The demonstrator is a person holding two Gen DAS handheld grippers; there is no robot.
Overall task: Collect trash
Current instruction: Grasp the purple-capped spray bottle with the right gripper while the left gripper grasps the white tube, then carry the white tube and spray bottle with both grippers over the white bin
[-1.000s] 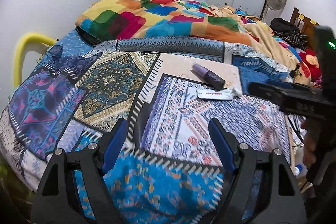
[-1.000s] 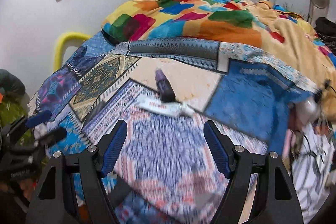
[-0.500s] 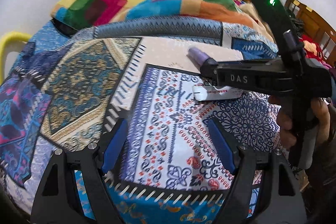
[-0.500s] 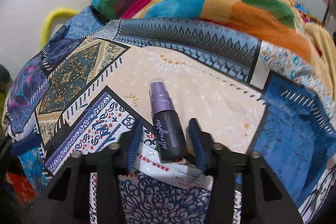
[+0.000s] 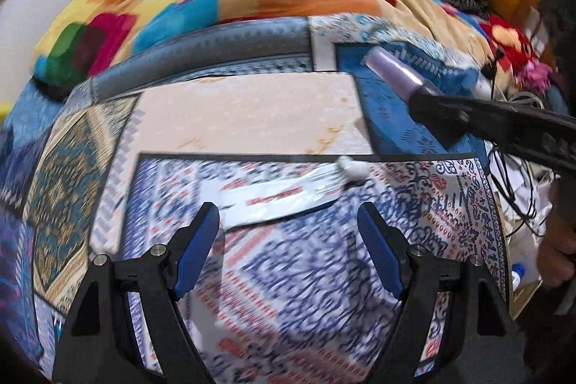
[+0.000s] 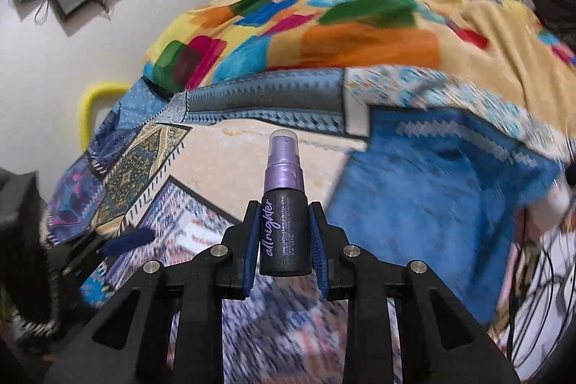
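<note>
Your left gripper [image 5: 288,222] sits at the bottom centre of its own view with its blue pads [image 5: 196,249] spread wide and nothing between them. Just above the pads, in the middle of the frame, a flattened white tube [image 5: 288,200] lies on the patterned bedspread [image 5: 90,175], its small white cap [image 5: 352,168] toward the right; the red print on it is too blurred to read. Further right in that view, your right gripper's black finger reaches in from the right edge with the purple top of a spray bottle [image 5: 392,69] sticking out toward the upper left, and your hand [image 5: 556,251] shows at the right edge.

In the right wrist view, your right gripper [image 6: 284,236] is at the lower centre, its jaws drawn in tight against the dark body of the spray bottle [image 6: 284,218], which stands upright between them, lifted clear of the bedspread [image 6: 432,189]. Those jaws have just been closing, with the bottle between them. Its label reads "all nighter" in purple script running up the side, with smaller lines beside it that begin "long lasting makeup setting spray". The bottle is opaque below and its contents cannot be seen. A multicoloured blanket [image 6: 324,20] is heaped across the upper part of the frame.
</note>
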